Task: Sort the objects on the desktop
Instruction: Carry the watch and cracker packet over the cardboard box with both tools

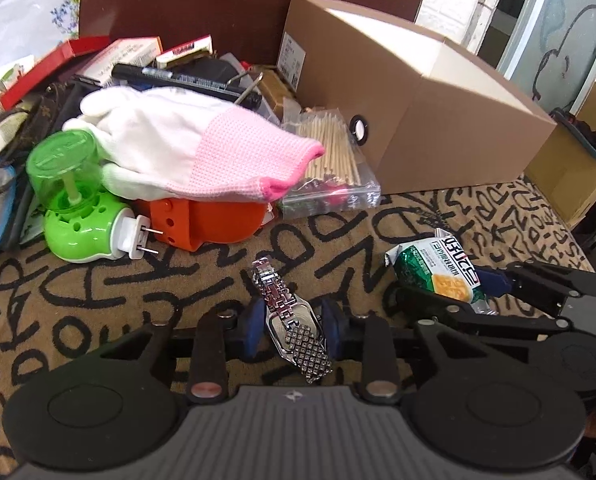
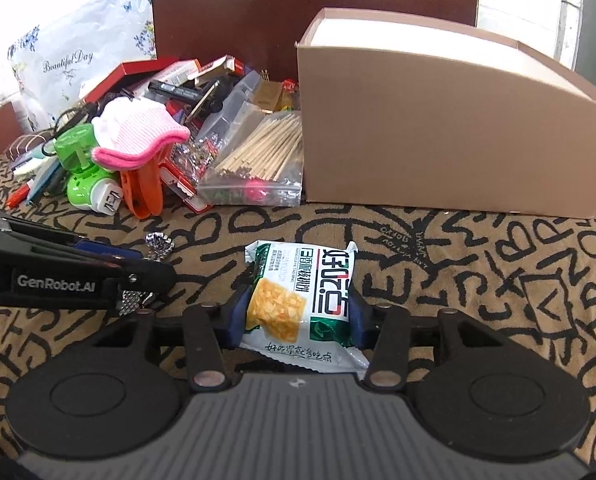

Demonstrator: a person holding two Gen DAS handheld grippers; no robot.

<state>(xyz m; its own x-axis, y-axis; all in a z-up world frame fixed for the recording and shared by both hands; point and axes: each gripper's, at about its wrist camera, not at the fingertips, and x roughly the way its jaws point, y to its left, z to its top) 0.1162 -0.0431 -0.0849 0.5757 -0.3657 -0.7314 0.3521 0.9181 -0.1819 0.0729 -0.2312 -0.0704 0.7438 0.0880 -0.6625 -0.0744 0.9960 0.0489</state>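
Observation:
A silver metal watch (image 1: 271, 284) lies on the patterned tablecloth (image 1: 97, 300), its case between the blue pads (image 1: 253, 328) of my left gripper (image 1: 293, 322), which is shut on it. A green-and-white snack packet (image 2: 298, 280) sits between the pads (image 2: 237, 316) of my right gripper (image 2: 298, 314), which presses its sides. In the left wrist view the right gripper (image 1: 478, 292) holds the packet (image 1: 434, 272) just to the right. In the right wrist view the left gripper (image 2: 137, 268) is at the left, with the watch's strap (image 2: 159, 242) poking out.
A large open cardboard box (image 2: 438, 128) stands at the back right. Left of it is a pile: a pink-and-white glove (image 1: 185, 140), a green plug-in device (image 1: 77, 208), an orange object (image 1: 209, 220), a bag of wooden sticks (image 1: 334, 152), pens and small boxes. A brown chair back (image 2: 298, 12) is behind.

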